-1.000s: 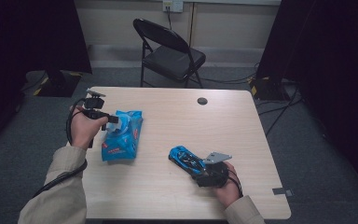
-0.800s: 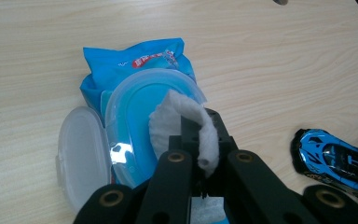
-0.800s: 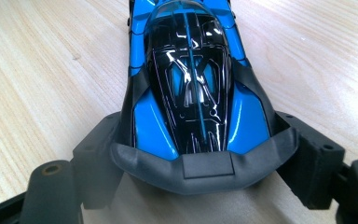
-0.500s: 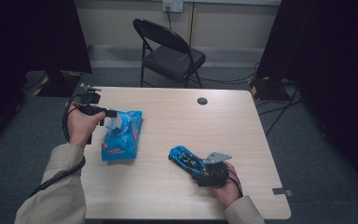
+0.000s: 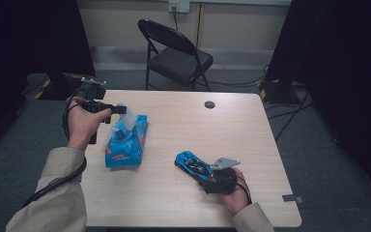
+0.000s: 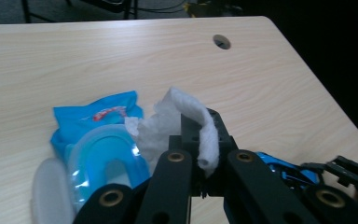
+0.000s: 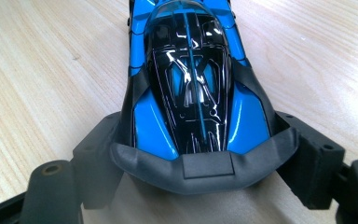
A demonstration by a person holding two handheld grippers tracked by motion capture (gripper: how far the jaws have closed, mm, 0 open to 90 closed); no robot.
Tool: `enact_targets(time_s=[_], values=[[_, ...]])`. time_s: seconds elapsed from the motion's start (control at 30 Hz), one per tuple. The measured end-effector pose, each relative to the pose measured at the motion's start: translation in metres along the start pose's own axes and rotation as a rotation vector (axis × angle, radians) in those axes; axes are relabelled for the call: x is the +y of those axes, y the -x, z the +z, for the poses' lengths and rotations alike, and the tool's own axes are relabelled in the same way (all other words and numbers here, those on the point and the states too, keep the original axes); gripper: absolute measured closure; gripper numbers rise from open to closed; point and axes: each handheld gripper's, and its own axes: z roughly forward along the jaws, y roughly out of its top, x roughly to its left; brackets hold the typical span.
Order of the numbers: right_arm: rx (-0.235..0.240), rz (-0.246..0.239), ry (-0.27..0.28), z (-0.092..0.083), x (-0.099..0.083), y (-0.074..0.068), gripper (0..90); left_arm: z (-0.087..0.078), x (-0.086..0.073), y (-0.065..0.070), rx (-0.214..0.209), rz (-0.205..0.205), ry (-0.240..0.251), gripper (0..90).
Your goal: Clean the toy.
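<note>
A blue pack of wet wipes [image 5: 125,144] lies on the left part of the table, its clear lid [image 6: 49,186] flipped open. Above it my left gripper [image 5: 120,110] is shut on a white wipe [image 6: 186,116] that trails down to the pack's [image 6: 98,123] opening. A blue and black toy car [image 5: 192,165] rests on the table at the front right. My right gripper [image 5: 211,176] is shut on the car's rear, and in the right gripper view its pads [image 7: 98,154] press both sides of the car [image 7: 189,79].
The wooden table [image 5: 198,125] has a round cable hole [image 5: 209,104] near its far edge. A black folding chair [image 5: 176,53] stands behind the table. Cables lie on the floor at the right.
My left hand has risen, drawing the white wipe up out of the pack. The right hand and the car have not moved.
</note>
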Motion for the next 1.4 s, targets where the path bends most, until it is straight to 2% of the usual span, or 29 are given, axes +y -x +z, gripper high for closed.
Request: enact_targets(time_s=[0.2,0.37,0.53,0.8,1.0,1.1,1.2,1.3,1.4], values=[[0.0,0.0,0.0,0.0,0.0,0.0,23.8,0.006,0.0,0.021,-0.057,0.037,-0.001,90.0],[0.0,0.0,0.0,0.0,0.0,0.0,23.8,0.017,-0.009,0.038,-0.103,0.081,-0.017,90.0],[0.0,0.0,0.0,0.0,0.0,0.0,23.8,0.035,-0.029,0.056,-0.169,0.127,-0.048,89.9],[0.0,0.001,-0.001,0.0,0.0,0.0,23.8,0.064,-0.069,0.079,-0.233,0.182,-0.13,89.9],[0.001,0.0,-0.001,0.0,0.0,0.0,23.8,0.086,-0.102,0.085,-0.265,0.204,-0.192,89.8],[0.001,0.0,-0.001,0.0,0.0,0.0,23.9,0.095,-0.119,0.084,-0.275,0.21,-0.219,89.7],[0.001,0.0,-0.001,0.0,0.0,0.0,23.8,0.102,-0.133,0.082,-0.288,0.2,-0.238,87.9],[0.001,0.0,-0.001,0.0,0.0,0.0,23.8,0.101,-0.139,0.079,-0.266,0.203,-0.243,80.4],[0.001,0.0,-0.001,0.0,0.0,0.0,23.8,0.096,-0.138,0.076,-0.226,0.217,-0.221,72.4]])
